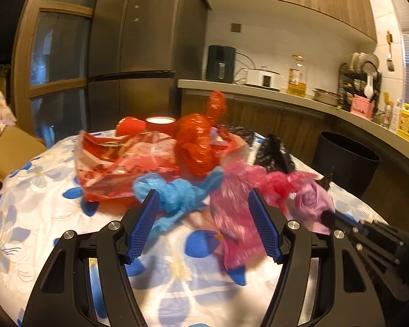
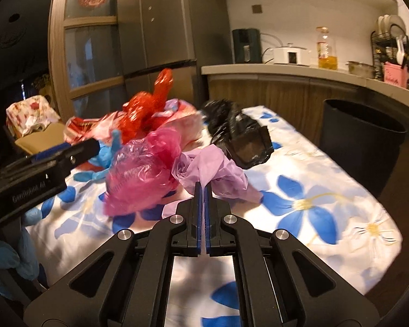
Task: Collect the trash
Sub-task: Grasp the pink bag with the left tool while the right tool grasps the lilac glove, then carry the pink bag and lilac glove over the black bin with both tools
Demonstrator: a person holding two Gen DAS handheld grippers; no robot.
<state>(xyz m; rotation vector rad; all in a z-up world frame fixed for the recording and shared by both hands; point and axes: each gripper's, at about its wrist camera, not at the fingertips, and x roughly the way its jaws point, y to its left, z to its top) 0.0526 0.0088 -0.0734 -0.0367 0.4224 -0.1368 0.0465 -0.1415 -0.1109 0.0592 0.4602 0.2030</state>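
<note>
The lilac plastic bag (image 2: pixel 212 174) lies crumpled on the flowered tablecloth (image 2: pixel 327 190), and the right gripper (image 2: pixel 201 190) has its 2 blue pads pressed together on a fold at the bag's near edge, so the thin film looks pinched between them rather than merely touched; a pinch on one fold is probably enough, since such a bag weighs almost nothing. In the left wrist view that same lilac bag (image 1: pixel 313 204) sits at about 3 o'clock of the left gripper (image 1: pixel 204 209), with the right gripper's dark tip against its lower side. The left gripper's fingers are spread wide and pinch nothing; between them lie the knotted blue bag (image 1: pixel 177 193) near the left pad and the pink bag (image 1: pixel 231 218) near the right one, which suggests it is lined up to take 1 of these next. Further out, at 12 o'clock, a red mesh bag (image 1: pixel 199 141) rests on a flat red printed wrapper (image 1: pixel 122 163), and a black bag (image 2: pixel 242 133) lies at 1 o'clock of the right gripper. Off the table's far side at 2 o'clock stands the dark bin (image 2: pixel 360 141), open at the top, the likely place for all this litter. The scraps are heaped together near the table's middle, within reach of both grippers.
</note>
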